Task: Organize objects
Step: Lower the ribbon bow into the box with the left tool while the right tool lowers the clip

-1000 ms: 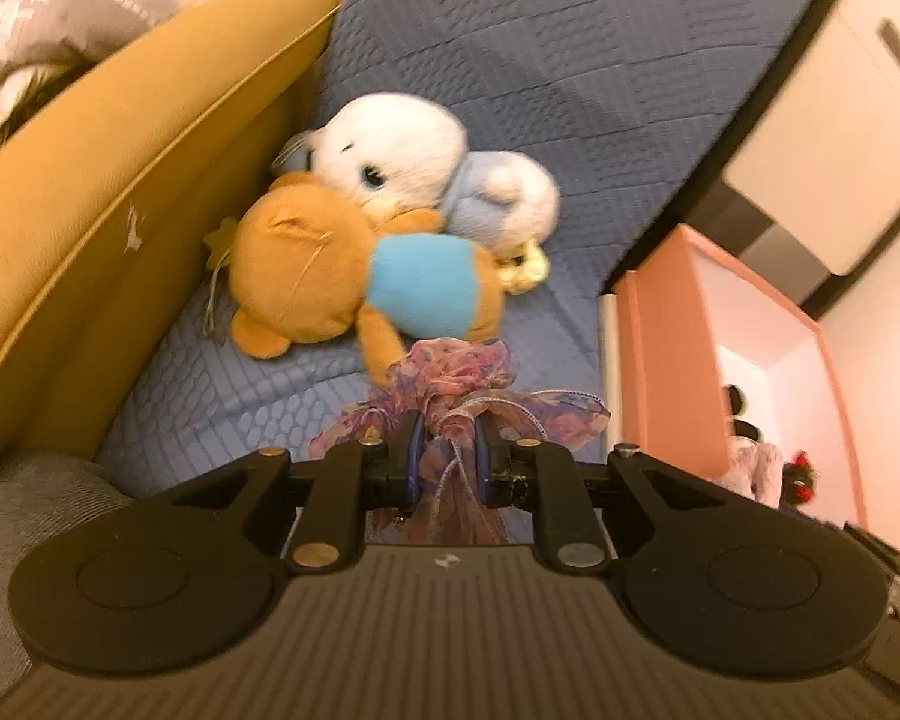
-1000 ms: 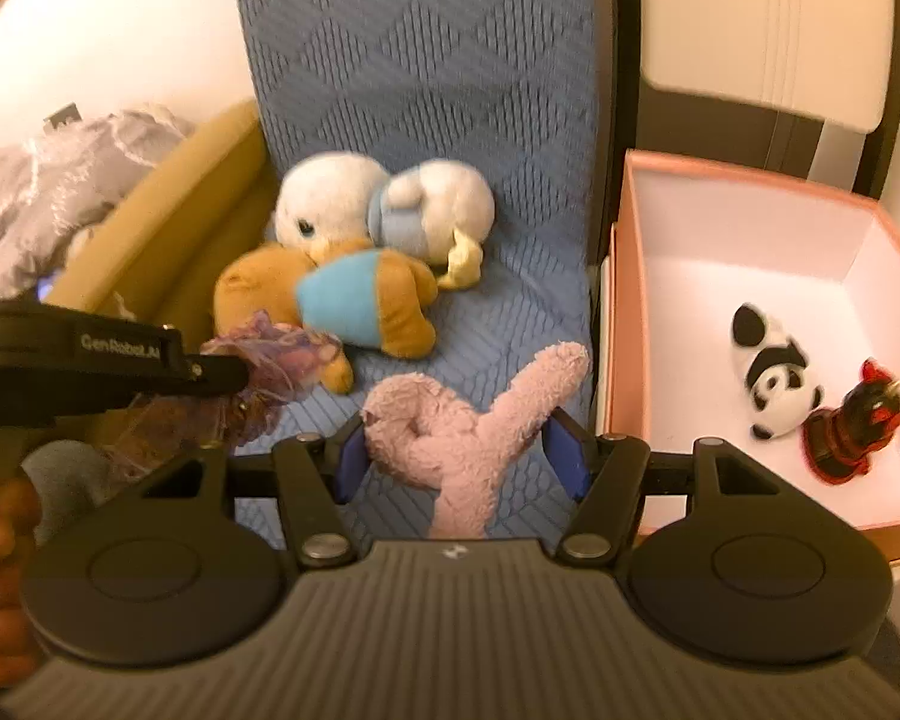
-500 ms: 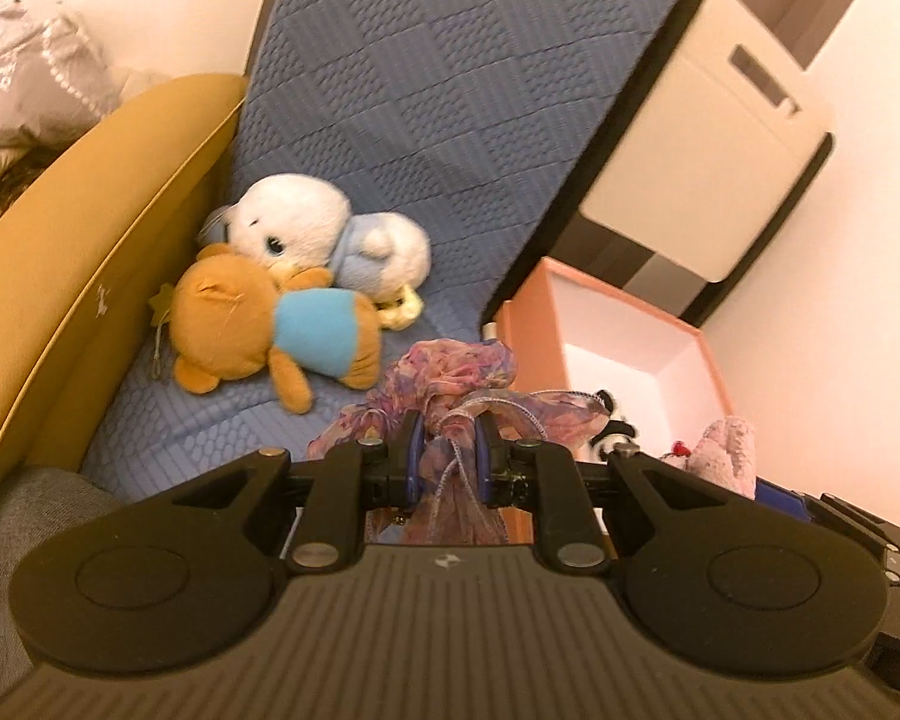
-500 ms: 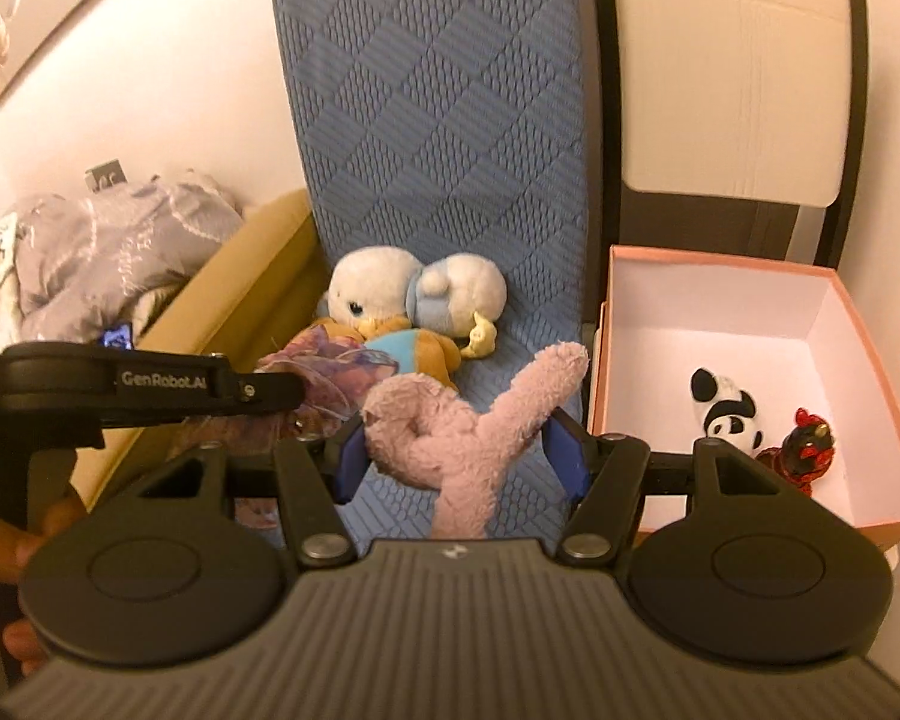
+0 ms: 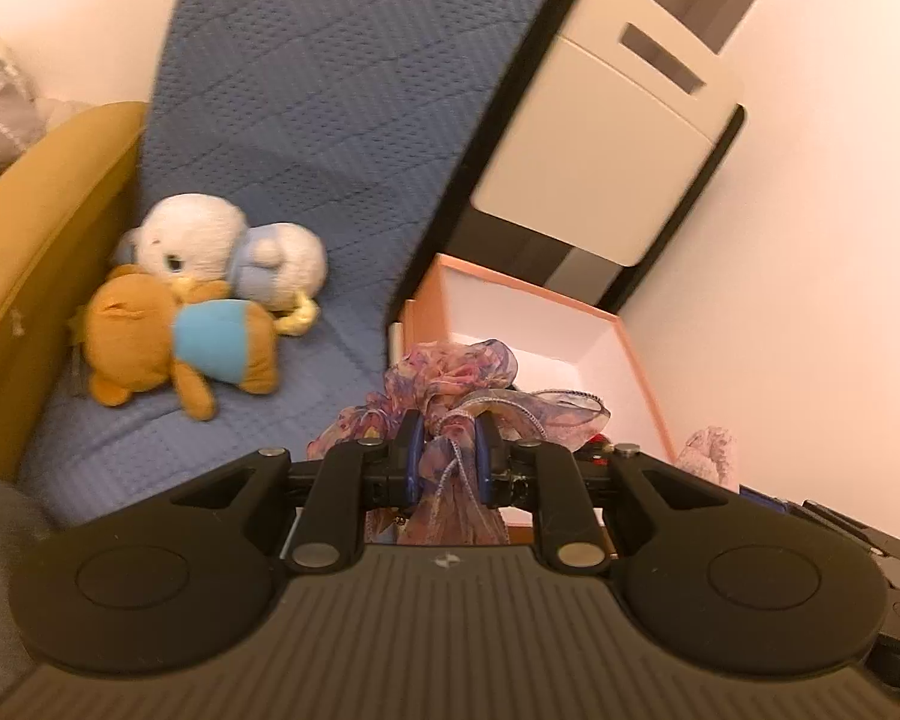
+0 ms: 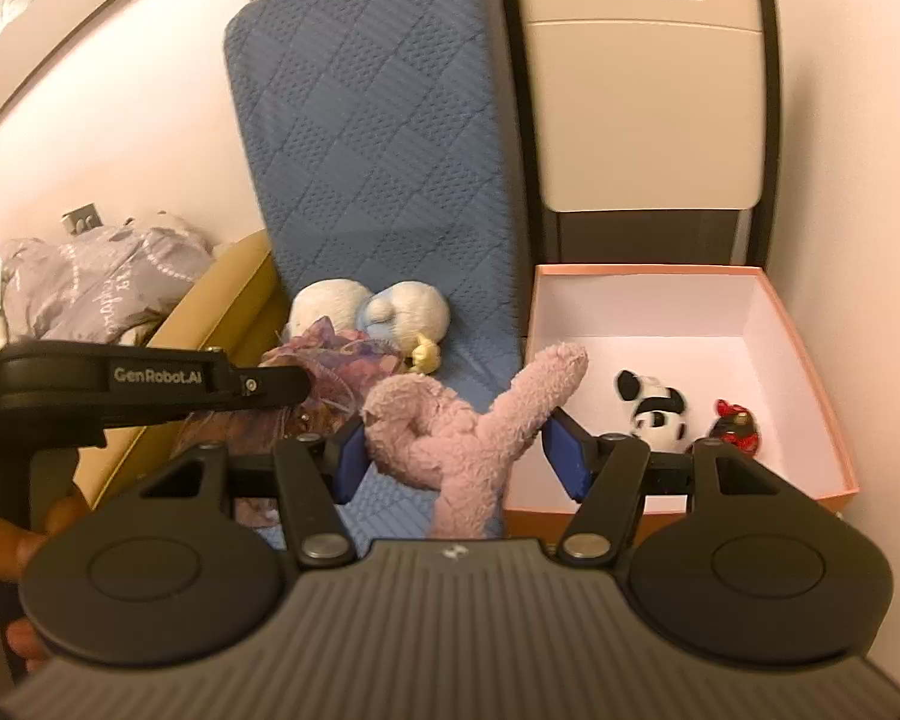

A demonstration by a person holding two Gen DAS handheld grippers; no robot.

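My left gripper [image 5: 448, 443] is shut on a sheer pink-and-purple floral scarf [image 5: 457, 381], held in the air near the left rim of a pink box [image 5: 639, 372]. In the right wrist view my right gripper [image 6: 459, 453] is shut on a fuzzy pink plush [image 6: 468, 426], hanging before the same pink box [image 6: 810, 360]. The left gripper [image 6: 303, 387] reaches in from the left with the scarf [image 6: 336, 360]. Inside the box lie a panda toy [image 6: 654, 408] and a red toy [image 6: 735, 423]. An orange bear [image 5: 168, 336] and a white-and-blue plush [image 5: 222, 252] lie on the blue seat [image 5: 330, 120].
A yellow armrest [image 5: 24, 228] borders the seat on the left. A cream folding chair back [image 6: 642, 90] stands behind the box, a wall to its right. Grey bedding [image 6: 90, 288] lies far left. A person's hand [image 6: 6, 540] holds the left gripper.
Both grippers have risen and pulled back with their loads, so the seat and box look smaller. The left view has swung right; the box now lies ahead of the scarf.
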